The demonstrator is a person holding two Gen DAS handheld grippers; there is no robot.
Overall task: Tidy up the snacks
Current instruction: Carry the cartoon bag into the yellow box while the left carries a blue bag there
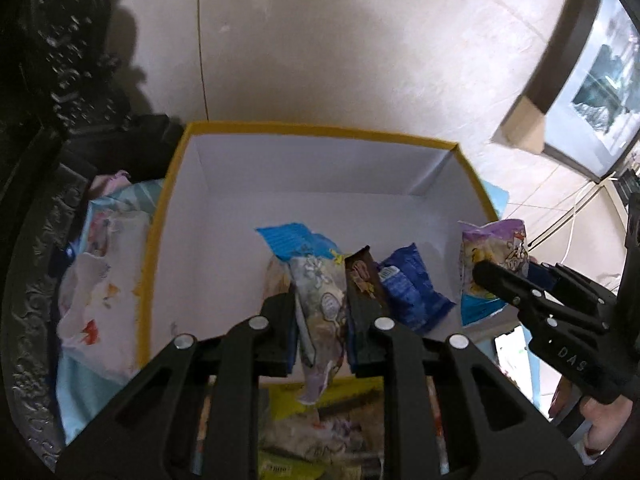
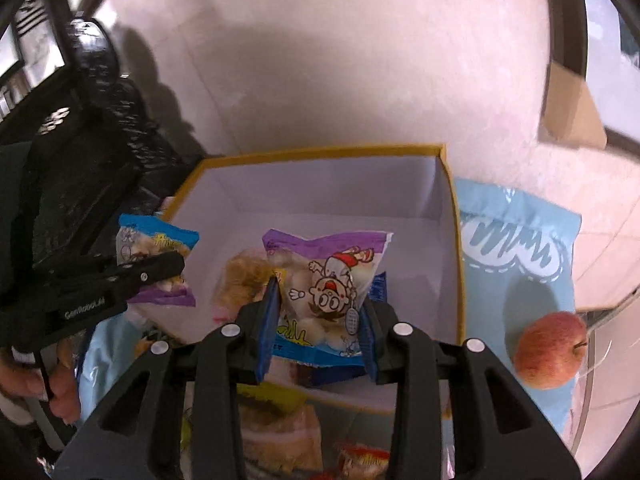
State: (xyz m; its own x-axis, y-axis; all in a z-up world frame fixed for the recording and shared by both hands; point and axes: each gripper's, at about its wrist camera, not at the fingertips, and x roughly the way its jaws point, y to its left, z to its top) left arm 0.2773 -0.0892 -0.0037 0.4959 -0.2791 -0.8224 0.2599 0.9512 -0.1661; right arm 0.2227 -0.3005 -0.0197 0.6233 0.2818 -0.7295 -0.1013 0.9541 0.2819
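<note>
Yellow-rimmed and white inside, the open cardboard box (image 1: 312,184) sits on a surface under a pale blue printed cloth (image 2: 520,240), with a red apple (image 2: 550,354) resting on the cloth to its right. The left tongs (image 1: 322,320) pinch a clear cartoon-printed snack packet with a blue top (image 1: 316,280) over the box's near edge; a dark brown packet (image 1: 362,280) and a blue foil packet (image 1: 412,288) lie just beside it. The right tongs (image 2: 316,312) pinch a purple-topped packet of pale puffs (image 2: 332,280) above the box's near part. More snack packets (image 2: 280,432) lie near, outside the box. Beyond are pale floor tiles (image 1: 360,60), dark carved furniture (image 1: 60,60) at left and a brown carton (image 2: 572,108) at far right.
</note>
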